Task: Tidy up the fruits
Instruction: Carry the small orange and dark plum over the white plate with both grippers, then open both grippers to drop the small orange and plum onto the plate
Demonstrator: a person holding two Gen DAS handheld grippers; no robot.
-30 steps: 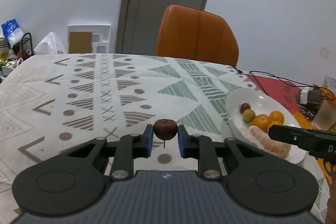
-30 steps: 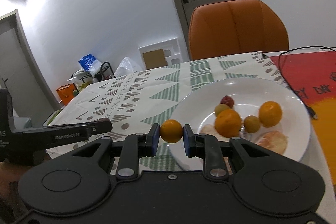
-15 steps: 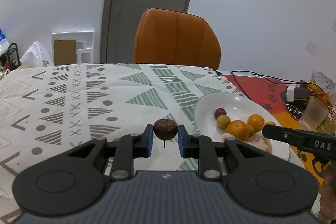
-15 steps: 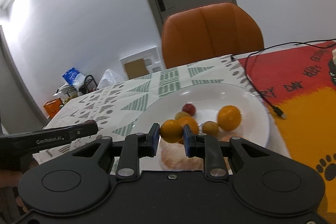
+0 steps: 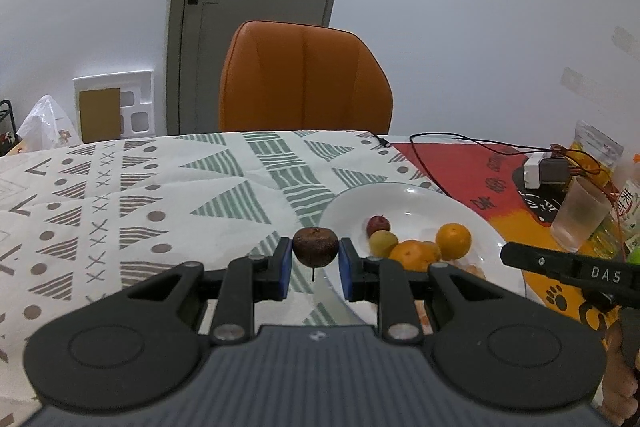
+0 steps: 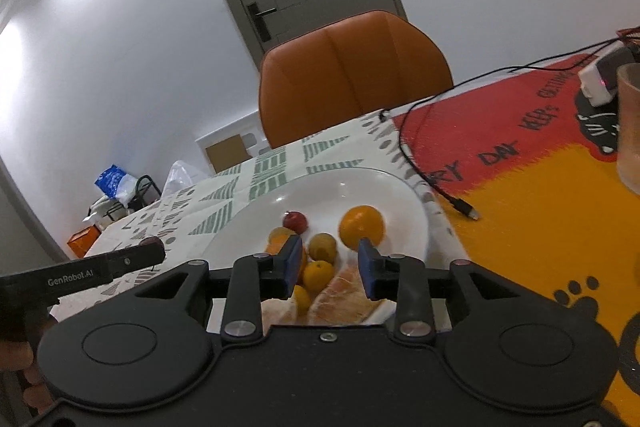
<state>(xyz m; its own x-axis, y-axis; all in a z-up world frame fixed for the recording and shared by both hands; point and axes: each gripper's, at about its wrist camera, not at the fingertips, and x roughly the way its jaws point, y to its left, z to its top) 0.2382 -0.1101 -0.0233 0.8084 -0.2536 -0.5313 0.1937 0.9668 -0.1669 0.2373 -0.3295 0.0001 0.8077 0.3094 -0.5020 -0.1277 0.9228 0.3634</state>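
Now: right gripper jaws opening, empty, above the plate; left gripper clamped on brown fruit, plating next.

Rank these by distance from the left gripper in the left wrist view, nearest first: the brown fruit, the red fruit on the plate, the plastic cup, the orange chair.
1. brown fruit: clamped in the left gripper.
2. red fruit: on the white plate, slightly right.
3. plastic cup: far right, on the colourful mat.
4. orange chair: behind the table.
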